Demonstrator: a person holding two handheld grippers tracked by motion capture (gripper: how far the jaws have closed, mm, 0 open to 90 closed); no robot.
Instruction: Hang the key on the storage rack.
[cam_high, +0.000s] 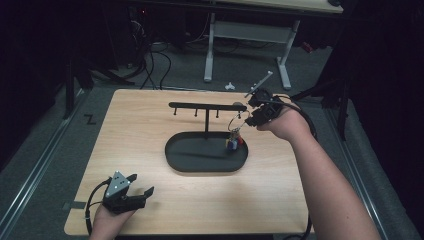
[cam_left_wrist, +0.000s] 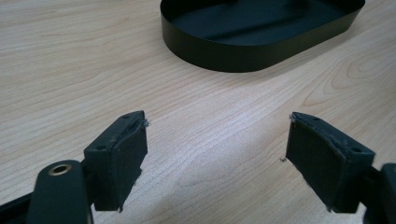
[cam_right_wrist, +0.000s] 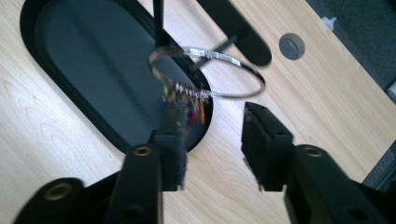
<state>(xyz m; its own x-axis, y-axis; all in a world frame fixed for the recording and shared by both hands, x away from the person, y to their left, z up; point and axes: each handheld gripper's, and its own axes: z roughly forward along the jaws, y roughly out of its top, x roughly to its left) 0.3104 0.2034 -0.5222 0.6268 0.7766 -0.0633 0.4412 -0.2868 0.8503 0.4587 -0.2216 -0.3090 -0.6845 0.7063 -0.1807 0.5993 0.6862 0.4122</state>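
While the room around it sits almost black, with a grey carpeted floor (cam_high: 45, 150), a tangle of cables (cam_high: 150, 65) and the white legs of a second desk (cam_high: 210, 50) beyond, the pale wooden table (cam_high: 145, 145) catches all the light, its grain plain and bare in the left gripper view. A round cable hole (cam_right_wrist: 292, 46) pierces the tabletop in the right gripper view. Set at the middle of the table is a black oval tray (cam_high: 185, 152) with a low upright wall, and from it rises a thin post carrying a black crossbar (cam_high: 200, 105) with small pegs hanging under it. On to the right gripper (cam_high: 252, 116), up by the right end of that bar: its jaws stand apart, nothing pressed between the pads, just beside a thin metal ring (cam_right_wrist: 210, 72) that hangs on a peg there. From the ring a short chain drops to a small cluster of coloured charms (cam_high: 234, 142), dangling over the right end of the tray. Down at the near left corner, the left gripper (cam_high: 140, 192) rests low over the wood, jaws spread wide and empty, well apart from the tray.
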